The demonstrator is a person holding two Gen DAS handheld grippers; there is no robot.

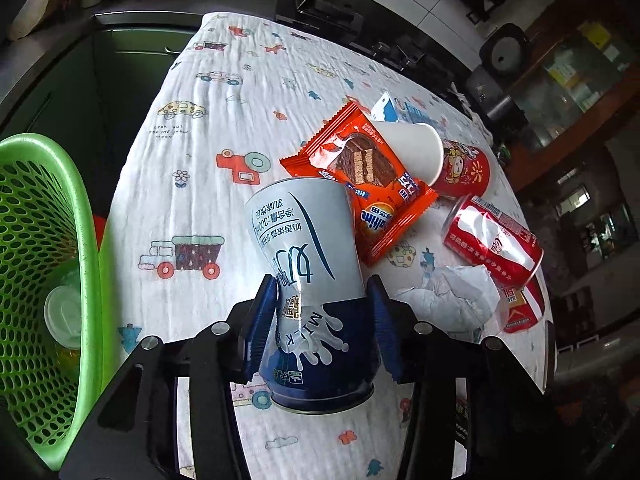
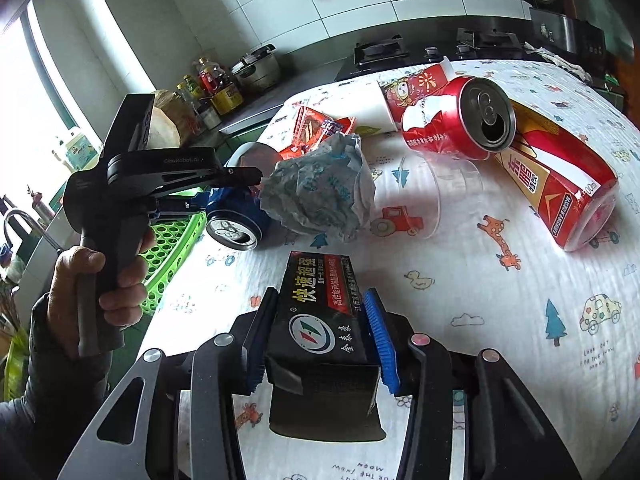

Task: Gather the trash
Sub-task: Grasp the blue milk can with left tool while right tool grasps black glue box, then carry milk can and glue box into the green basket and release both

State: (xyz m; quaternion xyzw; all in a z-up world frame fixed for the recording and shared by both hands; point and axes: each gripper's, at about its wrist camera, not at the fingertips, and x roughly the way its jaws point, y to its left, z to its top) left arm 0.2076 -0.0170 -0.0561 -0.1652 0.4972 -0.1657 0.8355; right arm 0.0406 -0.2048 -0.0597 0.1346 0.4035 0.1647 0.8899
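Left gripper (image 1: 322,320) clamps the light, dentable blue-and-white milk can (image 1: 310,280) mid-body near the table's left edge; right gripper (image 2: 320,338) grasps a stiff black carton (image 2: 320,320).

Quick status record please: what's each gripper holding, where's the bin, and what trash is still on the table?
left gripper: shut on milk drink can
right gripper: shut on black carton
bin: green basket, at the table's left edge; a lidded cup shows inside
left on tablecloth: orange snack wrapper, white paper cup, red cola can, crumpled paper, red carton
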